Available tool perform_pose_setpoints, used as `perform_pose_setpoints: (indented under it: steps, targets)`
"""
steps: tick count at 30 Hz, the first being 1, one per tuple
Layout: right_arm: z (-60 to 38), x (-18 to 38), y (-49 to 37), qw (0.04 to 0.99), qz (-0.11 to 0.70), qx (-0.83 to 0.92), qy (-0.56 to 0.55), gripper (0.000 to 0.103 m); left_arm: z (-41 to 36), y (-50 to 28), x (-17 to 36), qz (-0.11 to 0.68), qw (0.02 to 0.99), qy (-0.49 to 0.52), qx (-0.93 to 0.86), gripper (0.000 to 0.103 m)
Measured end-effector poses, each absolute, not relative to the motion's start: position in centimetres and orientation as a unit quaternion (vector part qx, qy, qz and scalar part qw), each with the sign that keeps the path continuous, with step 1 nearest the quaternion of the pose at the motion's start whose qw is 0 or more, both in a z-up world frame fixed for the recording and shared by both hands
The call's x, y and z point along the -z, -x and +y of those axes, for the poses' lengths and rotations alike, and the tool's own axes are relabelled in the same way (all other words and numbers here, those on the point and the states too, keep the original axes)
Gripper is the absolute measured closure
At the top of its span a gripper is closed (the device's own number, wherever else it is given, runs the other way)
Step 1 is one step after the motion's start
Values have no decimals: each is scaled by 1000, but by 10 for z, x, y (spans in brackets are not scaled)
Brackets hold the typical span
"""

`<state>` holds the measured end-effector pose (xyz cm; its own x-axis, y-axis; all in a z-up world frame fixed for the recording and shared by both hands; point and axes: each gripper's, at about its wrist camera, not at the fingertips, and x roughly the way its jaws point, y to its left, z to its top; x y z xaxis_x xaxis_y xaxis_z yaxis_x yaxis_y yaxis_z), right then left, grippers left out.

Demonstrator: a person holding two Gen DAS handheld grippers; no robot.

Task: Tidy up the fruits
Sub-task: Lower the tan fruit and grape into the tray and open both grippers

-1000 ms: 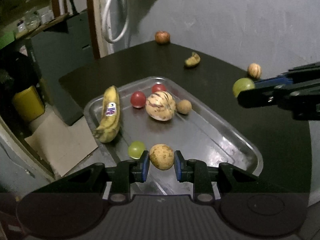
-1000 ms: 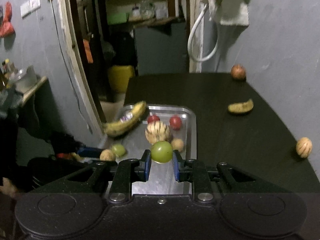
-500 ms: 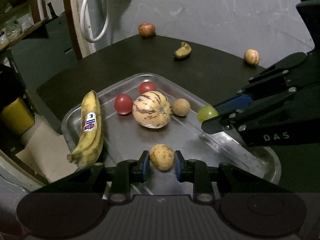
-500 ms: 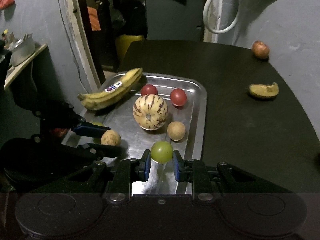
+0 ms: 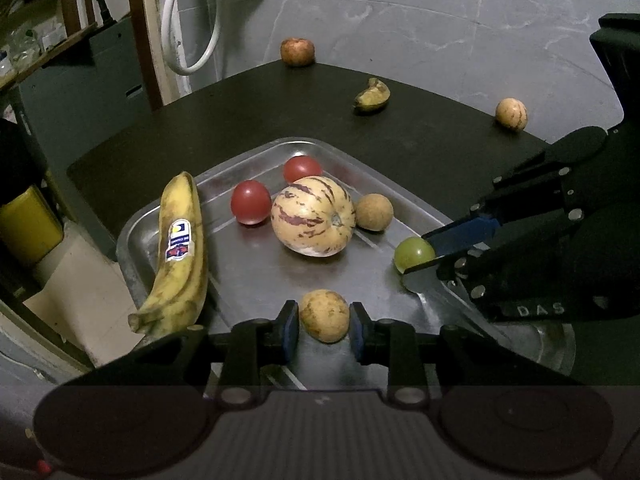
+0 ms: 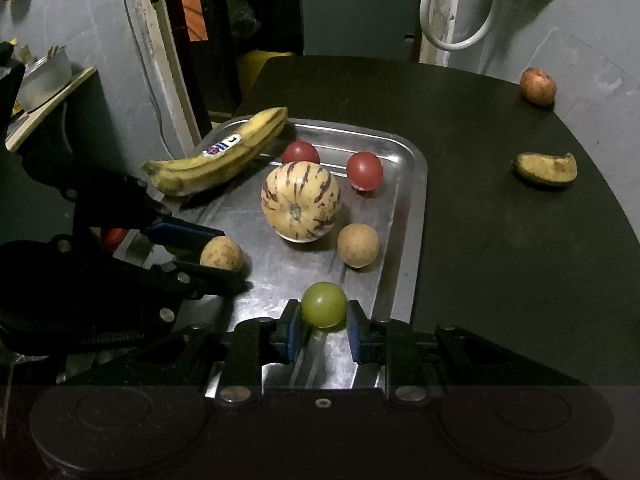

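L wrist: left gripper is pinching a speckled yellow fruit over the tray, near edge. R wrist: right gripper is gripping a green fruit w/ pads snug, over tray's near end beside the striped melon.

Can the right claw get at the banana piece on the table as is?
Probably not yet. The right claw is shut on the green fruit over the tray. The banana piece lies alone on the dark table with nothing around it, so the path looks free after release.
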<state>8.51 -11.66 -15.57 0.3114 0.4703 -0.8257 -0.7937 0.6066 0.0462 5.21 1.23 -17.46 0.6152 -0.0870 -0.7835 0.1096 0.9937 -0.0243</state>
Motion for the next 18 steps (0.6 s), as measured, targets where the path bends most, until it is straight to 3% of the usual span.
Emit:
perform_pose_setpoints:
  steps: [12,18]
  targets:
    - [-126,143,-78,794,406,-408,195,69,12,-52,168,429,902,-13,46,62]
    - [-150,118,-76,815,393,-393,164,52,9,-49,153,414,909,-12,44,43]
